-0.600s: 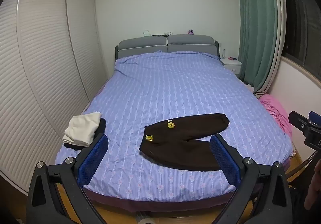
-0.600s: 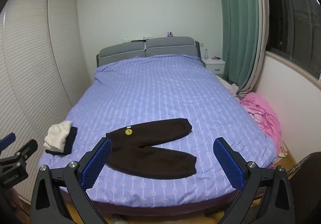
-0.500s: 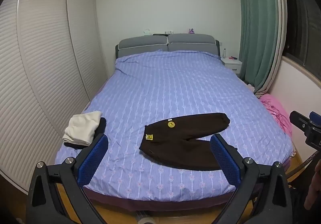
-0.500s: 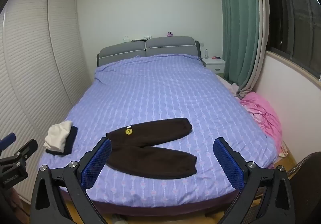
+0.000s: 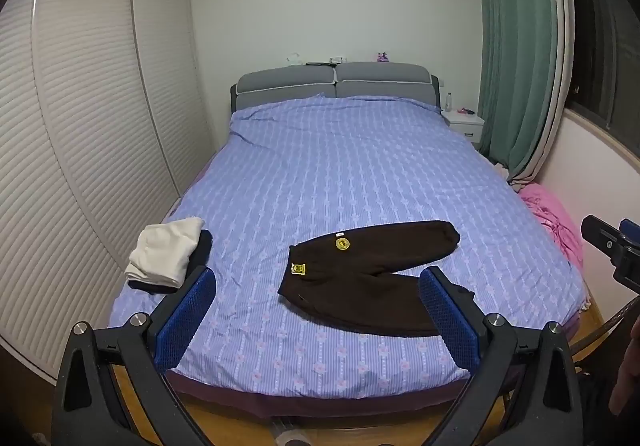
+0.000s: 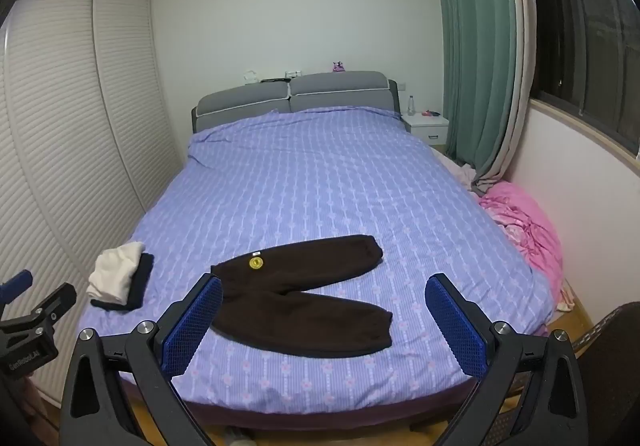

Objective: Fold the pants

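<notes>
On the near end of the bed (image 5: pixel 340 174), toward six o'clock of its lavender cover printed with pale vertical stripes, a pair of dark brown fleece pants (image 5: pixel 368 278) lay flat, waistband at nine o'clock and the two cuffed legs splayed apart toward three and four o'clock. A round yellow badge and a square yellow patch marked the waist area. The left gripper (image 5: pixel 316 320) hung short of the bed's foot, its fingers (image 5: pixel 184 320) spread to full width with blue, mesh-textured pads, gripping nothing. The right gripper (image 6: pixel 324 324) stood likewise at full spread, empty, short of the mattress edge. At nine o'clock from the pants, well apart, a folded cream garment (image 5: pixel 164 252) rested on a folded black one (image 5: pixel 200 250). A crumpled pink blanket (image 6: pixel 524 222) lay beyond the bed's three o'clock edge, below a pleated green curtain (image 6: pixel 472 46). A padded grey headboard (image 5: pixel 336 82) closed the twelve o'clock end, and ribbed white wardrobe doors (image 5: pixel 80 106) lined the nine o'clock side.
</notes>
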Demonstrator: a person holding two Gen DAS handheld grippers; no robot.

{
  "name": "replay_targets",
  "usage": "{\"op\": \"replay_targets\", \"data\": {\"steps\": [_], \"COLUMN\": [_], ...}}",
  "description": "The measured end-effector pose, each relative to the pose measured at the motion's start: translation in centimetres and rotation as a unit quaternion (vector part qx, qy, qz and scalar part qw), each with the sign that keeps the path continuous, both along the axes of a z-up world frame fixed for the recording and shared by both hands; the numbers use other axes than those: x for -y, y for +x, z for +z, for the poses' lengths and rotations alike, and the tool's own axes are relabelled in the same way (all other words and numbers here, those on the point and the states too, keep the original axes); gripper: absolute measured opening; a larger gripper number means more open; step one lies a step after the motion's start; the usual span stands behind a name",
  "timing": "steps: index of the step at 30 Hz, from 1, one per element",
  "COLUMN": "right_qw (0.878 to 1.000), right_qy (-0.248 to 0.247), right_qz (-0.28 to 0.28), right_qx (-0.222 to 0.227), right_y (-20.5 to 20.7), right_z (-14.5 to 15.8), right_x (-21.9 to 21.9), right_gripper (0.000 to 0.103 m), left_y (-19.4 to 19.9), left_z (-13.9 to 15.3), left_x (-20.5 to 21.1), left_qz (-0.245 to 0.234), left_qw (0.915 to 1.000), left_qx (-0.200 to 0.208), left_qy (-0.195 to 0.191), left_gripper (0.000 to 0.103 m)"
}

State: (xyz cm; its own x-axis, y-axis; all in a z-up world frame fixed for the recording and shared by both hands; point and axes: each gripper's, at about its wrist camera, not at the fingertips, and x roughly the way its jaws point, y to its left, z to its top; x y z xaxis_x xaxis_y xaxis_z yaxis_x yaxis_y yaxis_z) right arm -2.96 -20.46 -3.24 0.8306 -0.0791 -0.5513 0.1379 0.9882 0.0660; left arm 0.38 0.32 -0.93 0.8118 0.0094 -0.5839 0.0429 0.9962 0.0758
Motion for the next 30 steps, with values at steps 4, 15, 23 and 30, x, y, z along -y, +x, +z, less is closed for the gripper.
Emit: {"op": "replay_targets", "data": {"steps": [4, 15, 23, 30], "right_qw": [1.000, 1.000, 1.000, 1.000], "right_qy": [0.001, 0.005, 0.009, 0.010], "right_qz": [0.001, 0.000, -0.004, -0.006], "right_qx": [0.001, 0.002, 0.002, 0.003], "right_y": [-0.1, 0.1, 0.3, 0.2], "right_z": [-0.4, -0.3, -0.6, -0.8], "right_x": [0.0, 0.2, 0.9, 1.2], "right_gripper": [0.103, 0.103, 0.103, 0.103], "left_y": [0.1, 0.2, 0.6, 0.9], "left_z": [-0.1, -0.1, -0.1, -0.2], "left_x": [-0.2, 0.0, 0.3, 0.6], "left_qz": [-0.002, -0.002, -0.002, -0.004], "left_qw": [1.0000, 1.0000, 1.0000, 1.0000], "left_qx": [0.001, 0.001, -0.002, -0.004], "left_qy": [0.000, 0.003, 0.004, 0.004], "left_gripper": [0.103, 0.103, 0.103, 0.103]}}
